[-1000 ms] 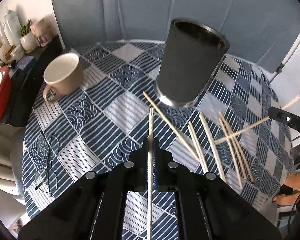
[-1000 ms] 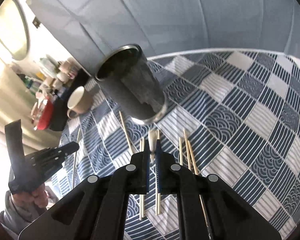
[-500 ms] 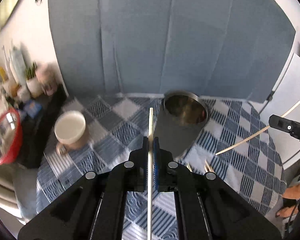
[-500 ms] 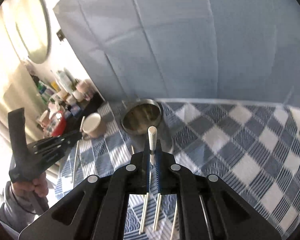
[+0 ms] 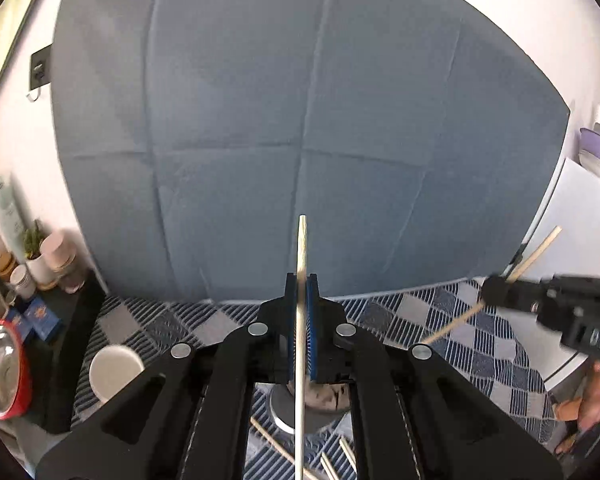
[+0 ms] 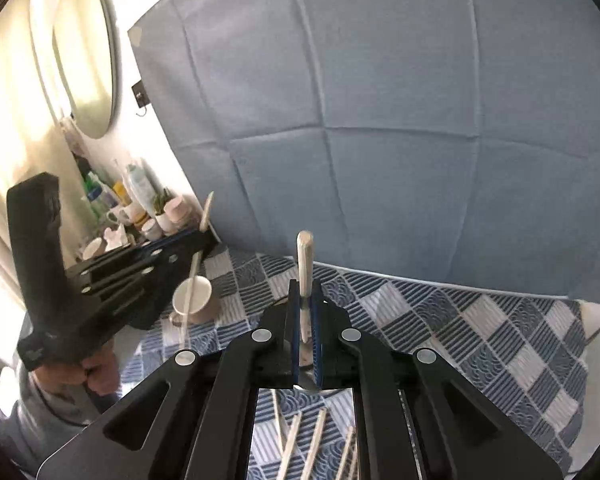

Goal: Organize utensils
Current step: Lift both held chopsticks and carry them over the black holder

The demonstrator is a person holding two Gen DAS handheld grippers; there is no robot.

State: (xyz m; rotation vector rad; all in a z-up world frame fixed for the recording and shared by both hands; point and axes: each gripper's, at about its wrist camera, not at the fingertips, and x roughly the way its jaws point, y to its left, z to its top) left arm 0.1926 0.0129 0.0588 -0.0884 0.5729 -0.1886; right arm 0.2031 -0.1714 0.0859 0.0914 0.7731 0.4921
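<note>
A blue cloth backdrop (image 5: 300,120) fills both views. The table (image 6: 480,332), under a blue-and-white patterned cover, is partly hidden. The left gripper (image 5: 301,296) fingers clamp a thin pale chopstick (image 5: 302,248); the right gripper (image 6: 305,300) pinches a rounder chopstick (image 6: 304,256). The metal cup (image 5: 320,394) beneath is mostly hidden. Loose chopsticks (image 6: 316,436) lie cut off.

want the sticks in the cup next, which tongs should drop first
Left, probably. The left tongs hold a chopstick upright with the steel cup right below them. The right tongs also grip a stick, but their cup view is mostly hidden.
</note>
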